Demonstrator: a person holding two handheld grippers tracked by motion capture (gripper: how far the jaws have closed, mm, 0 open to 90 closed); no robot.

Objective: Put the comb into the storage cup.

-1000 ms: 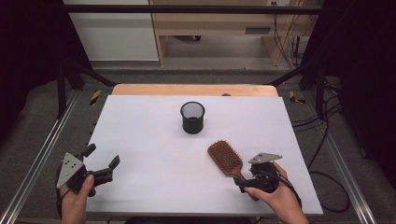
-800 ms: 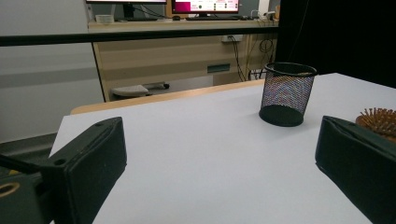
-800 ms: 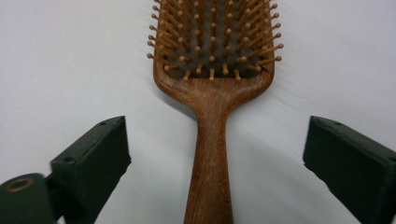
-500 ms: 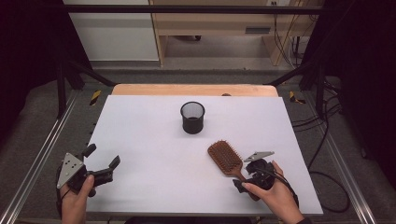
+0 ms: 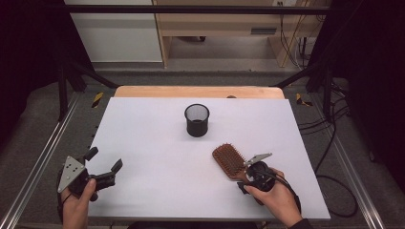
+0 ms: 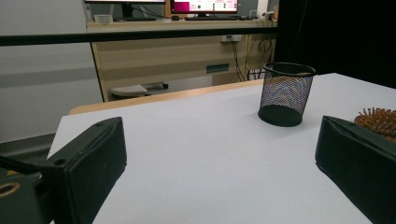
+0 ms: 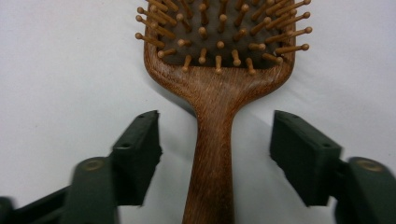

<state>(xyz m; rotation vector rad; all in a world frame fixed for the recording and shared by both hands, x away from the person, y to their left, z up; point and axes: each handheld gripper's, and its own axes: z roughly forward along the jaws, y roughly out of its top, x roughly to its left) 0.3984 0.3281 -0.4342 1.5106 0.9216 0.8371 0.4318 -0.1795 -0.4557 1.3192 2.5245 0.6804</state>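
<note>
Right claw (image 7: 215,154) straddles the wooden hairbrush (image 7: 219,70) handle — its jaws have just been closing, yet a gap shows on either side, so the pads do not press and nothing is gripped. Bristles up, the brush lies flat on the white desk (image 5: 143,143) near the front right, its handle pointing toward the person, which likely makes it easy to take from that side. Farther back stands a black mesh pen cup (image 5: 197,120), upright and well apart, perhaps where the brush is bound. Left claw (image 5: 102,167) waits at the front left corner — wide open, empty.
</note>
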